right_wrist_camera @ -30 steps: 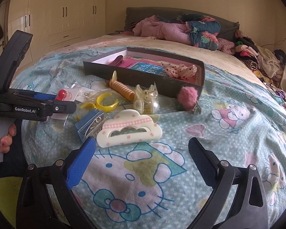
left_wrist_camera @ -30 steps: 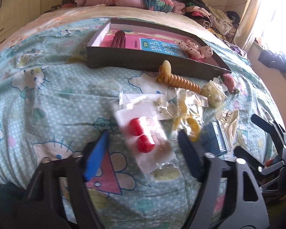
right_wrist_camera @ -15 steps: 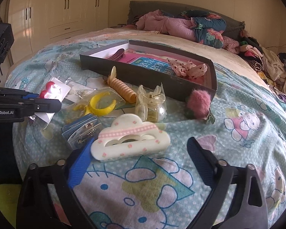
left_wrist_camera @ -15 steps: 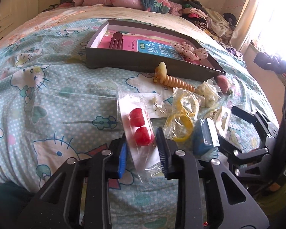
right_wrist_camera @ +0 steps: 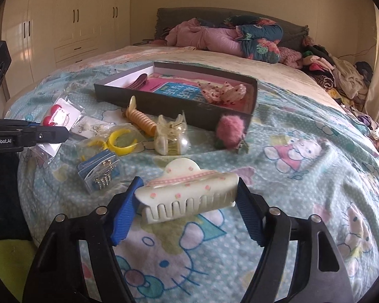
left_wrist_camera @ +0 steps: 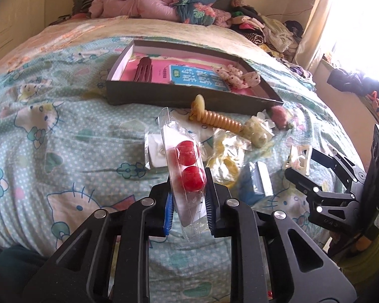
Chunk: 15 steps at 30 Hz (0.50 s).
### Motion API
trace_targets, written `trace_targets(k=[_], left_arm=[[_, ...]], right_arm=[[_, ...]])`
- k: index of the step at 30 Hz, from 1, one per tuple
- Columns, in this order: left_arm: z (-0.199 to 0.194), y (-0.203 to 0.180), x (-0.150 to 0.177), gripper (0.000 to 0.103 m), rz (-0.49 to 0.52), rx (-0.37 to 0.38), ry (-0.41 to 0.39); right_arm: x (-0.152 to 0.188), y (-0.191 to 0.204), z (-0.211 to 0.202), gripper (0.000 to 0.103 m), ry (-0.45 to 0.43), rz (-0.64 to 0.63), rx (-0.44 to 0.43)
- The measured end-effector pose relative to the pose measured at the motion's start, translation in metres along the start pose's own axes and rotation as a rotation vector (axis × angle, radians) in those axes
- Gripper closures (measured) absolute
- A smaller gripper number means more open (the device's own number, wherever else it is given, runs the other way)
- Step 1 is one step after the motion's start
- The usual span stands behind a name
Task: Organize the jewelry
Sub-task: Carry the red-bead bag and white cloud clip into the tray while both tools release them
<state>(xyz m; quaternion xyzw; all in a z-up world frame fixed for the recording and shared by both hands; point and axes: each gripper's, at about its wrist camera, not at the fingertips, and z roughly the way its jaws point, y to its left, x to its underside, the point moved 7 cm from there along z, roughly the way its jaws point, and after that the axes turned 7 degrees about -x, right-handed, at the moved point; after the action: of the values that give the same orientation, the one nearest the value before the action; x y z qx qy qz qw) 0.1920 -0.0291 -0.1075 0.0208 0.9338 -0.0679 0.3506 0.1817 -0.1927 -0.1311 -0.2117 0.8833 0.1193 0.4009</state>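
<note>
My left tongs (left_wrist_camera: 188, 202) clench a crinkly clear packet of glossy red beads (left_wrist_camera: 187, 169); right tongs (right_wrist_camera: 187, 202) are closing around a toothed cream cloud clip (right_wrist_camera: 187, 189), nearer me than the dark box (right_wrist_camera: 179, 93), ribbed yellow coil (right_wrist_camera: 141, 120) between.

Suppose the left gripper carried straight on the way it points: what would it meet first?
Probably the small white packet lying on the bedspread just ahead; depth is unclear. The left gripper is already shut on the bag of red beads.
</note>
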Motion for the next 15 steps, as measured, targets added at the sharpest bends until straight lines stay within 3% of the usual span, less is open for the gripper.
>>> trace_targets(k=[15], left_arm=[[0.0,-0.012,-0.036,0.089,0.036,0.026,-0.055]], right_arm=[[-0.032,-0.003,-0.022,0.033,-0.068,0.008,0.025]])
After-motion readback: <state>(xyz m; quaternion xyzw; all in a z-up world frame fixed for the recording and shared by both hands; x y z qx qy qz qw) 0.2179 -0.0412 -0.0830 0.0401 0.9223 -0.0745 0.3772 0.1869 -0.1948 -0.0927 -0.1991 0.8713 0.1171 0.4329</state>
